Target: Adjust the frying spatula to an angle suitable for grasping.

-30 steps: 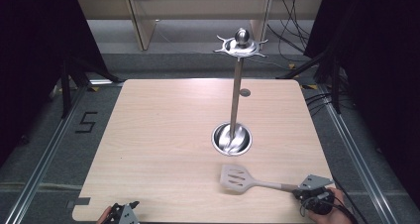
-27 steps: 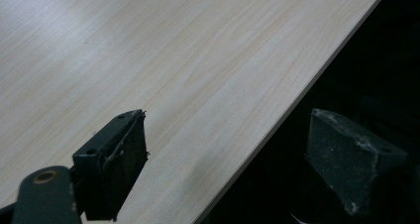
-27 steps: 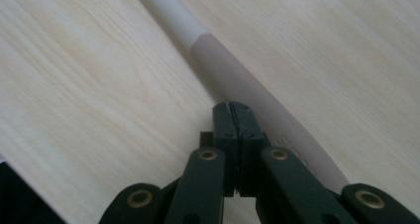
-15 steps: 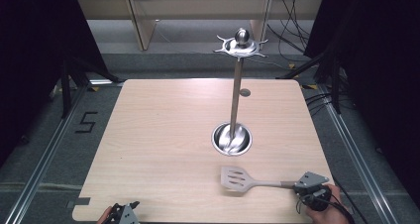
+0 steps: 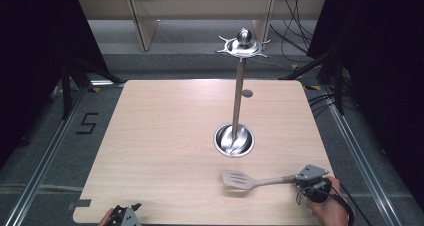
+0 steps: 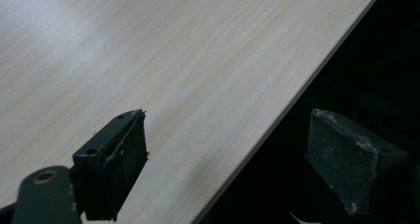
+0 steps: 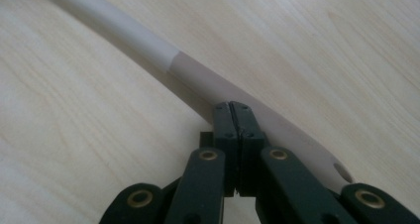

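We take the metal stand [image 5: 239, 93] at the table's middle as landmark. Nearest the person, well to the near left of the stand, we see the left gripper [image 5: 125, 217] at the table's [image 5: 165, 131] front edge; its jaws stand wide apart with nothing between them, one pad over the wood, the other beyond the edge. To the near right of the stand, the right gripper [image 5: 306, 180] has its jaws pressed together over the handle end of the spatula [image 5: 239, 178]; whether they pinch it we cannot tell. The spatula lies just in front of the stand's round base [image 5: 234, 140], blade toward the left.
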The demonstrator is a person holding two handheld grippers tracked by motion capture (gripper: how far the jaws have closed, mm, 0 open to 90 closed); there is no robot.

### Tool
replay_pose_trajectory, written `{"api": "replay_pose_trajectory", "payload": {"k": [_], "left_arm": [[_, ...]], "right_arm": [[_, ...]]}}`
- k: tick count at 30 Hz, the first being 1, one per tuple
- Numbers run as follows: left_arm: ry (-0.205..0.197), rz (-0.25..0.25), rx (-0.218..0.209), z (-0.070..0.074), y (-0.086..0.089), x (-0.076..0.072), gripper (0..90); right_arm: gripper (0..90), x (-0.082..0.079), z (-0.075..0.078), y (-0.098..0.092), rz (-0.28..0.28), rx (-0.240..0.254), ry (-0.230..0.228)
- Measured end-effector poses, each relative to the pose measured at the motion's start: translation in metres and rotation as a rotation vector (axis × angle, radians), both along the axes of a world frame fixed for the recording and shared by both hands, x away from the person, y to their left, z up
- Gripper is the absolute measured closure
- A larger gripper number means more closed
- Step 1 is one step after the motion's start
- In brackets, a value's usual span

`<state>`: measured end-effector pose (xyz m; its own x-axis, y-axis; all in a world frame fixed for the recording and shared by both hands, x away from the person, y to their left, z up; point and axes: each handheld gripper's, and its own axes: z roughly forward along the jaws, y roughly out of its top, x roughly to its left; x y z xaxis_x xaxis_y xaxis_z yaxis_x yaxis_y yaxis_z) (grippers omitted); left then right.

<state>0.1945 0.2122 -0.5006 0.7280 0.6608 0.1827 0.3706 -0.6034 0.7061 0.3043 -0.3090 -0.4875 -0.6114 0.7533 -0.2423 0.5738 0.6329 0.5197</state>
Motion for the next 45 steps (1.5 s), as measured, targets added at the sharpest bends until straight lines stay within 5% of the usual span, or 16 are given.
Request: {"api": "replay_pose_trajectory", "payload": {"k": [4, 5, 6, 10, 19, 29, 45], "left_arm": [[0.000, -0.010, 0.027, 0.001, 0.001, 0.001, 15.2], [0.005, -0.003, 0.001, 0.000, 0.000, 0.000, 15.3], [0.003, -0.012, 0.037, 0.000, 0.001, 0.001, 15.2], [0.000, 0.001, 0.017, -0.001, 0.000, 0.001, 15.2], [0.017, -0.013, 0.027, 0.000, 0.001, 0.001, 15.2], [0.005, 0.007, 0.016, -0.001, 0.002, 0.002, 15.3], [0.007, 0.001, 0.022, 0.001, 0.003, 0.002, 15.2]], "right_arm": [[90.0, 0.009, -0.001, -0.001, 0.005, 0.006, -0.011], [90.0, 0.013, -0.002, 0.000, -0.008, 0.021, -0.009], [90.0, 0.015, -0.002, 0.000, -0.008, 0.019, -0.015], [90.0, 0.023, -0.002, 0.000, 0.006, -0.001, -0.025], [90.0, 0.049, -0.001, 0.001, -0.025, 0.043, 0.000], [90.0, 0.086, 0.002, 0.006, -0.058, 0.086, 0.046], [89.1, 0.118, 0.009, 0.020, -0.113, 0.088, 0.130]]}}
